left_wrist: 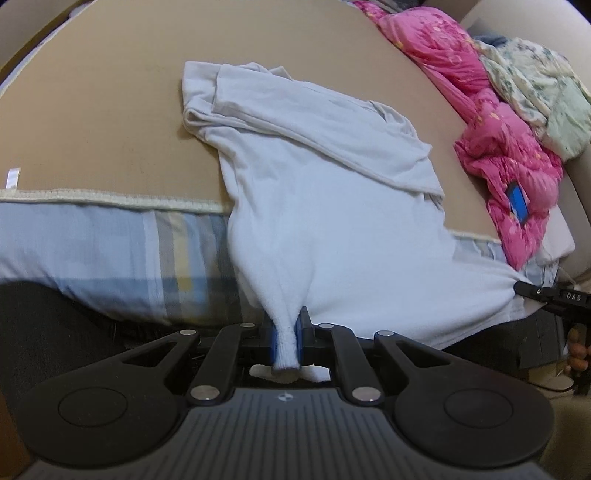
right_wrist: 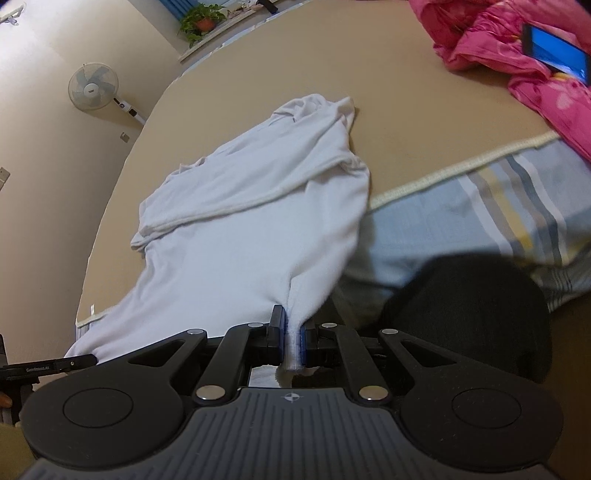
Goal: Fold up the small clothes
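A white T-shirt (left_wrist: pixel 314 177) lies on a tan bed surface (left_wrist: pixel 110 110), its near hem pulled over the bed's front edge. My left gripper (left_wrist: pixel 287 332) is shut on one bunched hem corner. My right gripper (right_wrist: pixel 293 332) is shut on the other hem corner of the same shirt (right_wrist: pixel 251 206). The right gripper's tip (left_wrist: pixel 532 290) shows at the right in the left wrist view, and the left gripper's tip (right_wrist: pixel 74 363) shows at the lower left in the right wrist view. The shirt's far end is folded over itself, sleeves tucked.
A pink quilt (left_wrist: pixel 491 122) with a phone (left_wrist: pixel 517 201) on it lies at the bed's right, beside a floral cloth (left_wrist: pixel 535 85). The striped mattress side (left_wrist: pixel 110 251) drops below the edge. A fan (right_wrist: pixel 92 86) and a potted plant (right_wrist: pixel 201 20) stand beyond the bed.
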Demonstrator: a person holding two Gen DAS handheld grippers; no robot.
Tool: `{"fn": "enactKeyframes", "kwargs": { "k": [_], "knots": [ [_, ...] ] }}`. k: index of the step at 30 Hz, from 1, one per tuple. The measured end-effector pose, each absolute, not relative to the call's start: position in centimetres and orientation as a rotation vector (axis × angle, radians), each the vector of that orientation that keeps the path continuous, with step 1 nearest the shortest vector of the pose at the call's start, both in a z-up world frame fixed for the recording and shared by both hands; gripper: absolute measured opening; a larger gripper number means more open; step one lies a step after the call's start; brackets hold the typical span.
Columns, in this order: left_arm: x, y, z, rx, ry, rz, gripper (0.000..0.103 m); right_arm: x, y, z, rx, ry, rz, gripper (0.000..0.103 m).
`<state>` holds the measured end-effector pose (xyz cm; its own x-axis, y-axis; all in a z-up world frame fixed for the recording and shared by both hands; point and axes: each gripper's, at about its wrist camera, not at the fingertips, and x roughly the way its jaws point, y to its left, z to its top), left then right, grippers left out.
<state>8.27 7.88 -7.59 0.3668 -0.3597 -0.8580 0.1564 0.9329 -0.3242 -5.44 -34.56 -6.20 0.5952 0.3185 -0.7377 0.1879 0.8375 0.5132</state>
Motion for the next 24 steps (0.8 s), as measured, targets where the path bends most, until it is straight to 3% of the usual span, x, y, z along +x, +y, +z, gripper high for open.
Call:
{"fn": "enactKeyframes", "kwargs": {
  "k": [5,10,11,12,13,14,15,16,17,20,24],
  "knots": [
    [17.1,6.7,-4.4,-0.227,1.154,-0.352,0.010,1.9,-35.8,-4.5,0.596,0.927,0.078,0.007],
    [31.0,5.4,-2.5,-0.241,1.120,-0.295,0.012,14.4,-37.1,-2.9,0.553,0.886,0.058,0.007],
    [33.9,5.5,-3.0,-0.277,1.113,-0.266,0.017,17.3,-37.6,-3.3,0.580,0.885,0.040,0.008],
    [37.1,5.7,-3.6,-0.313,1.101,-0.219,0.029,20.4,-38.3,-4.0,0.624,0.883,0.027,0.010],
    [39.7,6.1,-4.2,-0.346,1.093,-0.159,0.039,23.2,-39.1,-4.9,0.678,0.879,0.003,0.016],
    [41.6,6.5,-4.7,-0.377,1.077,-0.095,0.055,25.4,-39.7,-5.9,0.721,0.872,-0.026,0.030],
    [43.0,7.1,-5.1,-0.400,1.042,-0.043,0.062,26.6,-40.2,-6.7,0.753,0.854,-0.064,0.038],
    [43.7,7.4,-5.3,-0.413,1.017,-0.021,0.064,27.2,-40.8,-7.4,0.784,0.827,-0.100,0.056],
    [44.1,7.7,-5.6,-0.418,1.003,-0.023,0.065,27.3,-41.3,-7.9,0.807,0.802,-0.115,0.065],
    [43.4,8.1,-7.2,-0.397,0.998,-0.098,0.073,26.1,-41.9,-9.3,0.772,0.758,-0.055,0.065],
    [42.2,7.2,-10.1,-0.332,0.997,-0.163,0.073,24.5,-40.7,-11.6,0.534,0.743,-0.004,0.063]
  ]
}}
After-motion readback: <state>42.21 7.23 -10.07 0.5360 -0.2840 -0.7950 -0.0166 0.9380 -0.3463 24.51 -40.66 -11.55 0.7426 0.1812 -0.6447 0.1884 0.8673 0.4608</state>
